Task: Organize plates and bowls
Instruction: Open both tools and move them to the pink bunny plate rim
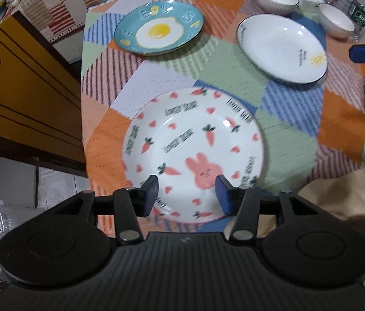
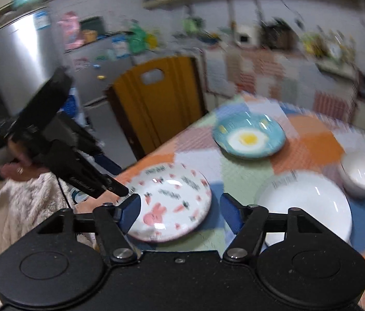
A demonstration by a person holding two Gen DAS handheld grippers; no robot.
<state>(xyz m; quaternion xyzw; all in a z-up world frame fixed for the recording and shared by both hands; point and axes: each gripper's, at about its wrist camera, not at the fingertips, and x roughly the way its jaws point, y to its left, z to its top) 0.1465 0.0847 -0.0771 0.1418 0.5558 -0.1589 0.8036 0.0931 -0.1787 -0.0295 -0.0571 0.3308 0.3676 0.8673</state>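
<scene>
Patchwork tablecloth (image 1: 208, 72): bunny plate (image 1: 192, 153) beneath gaping left claw (image 1: 187, 194).

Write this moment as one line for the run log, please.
left claw: open, over bunny plate | right claw: open, empty | egg plate, sun plate: apart on table, unstacked

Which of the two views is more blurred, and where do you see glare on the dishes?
Right wrist view: heavy motion blur across the kitchen background and table; the egg plate is smeared. Left wrist view: sharper, with mild blur on the bunny plate; small glare spots on its rim and on the white plate. Both views bend straight edges, as a fisheye does.
</scene>
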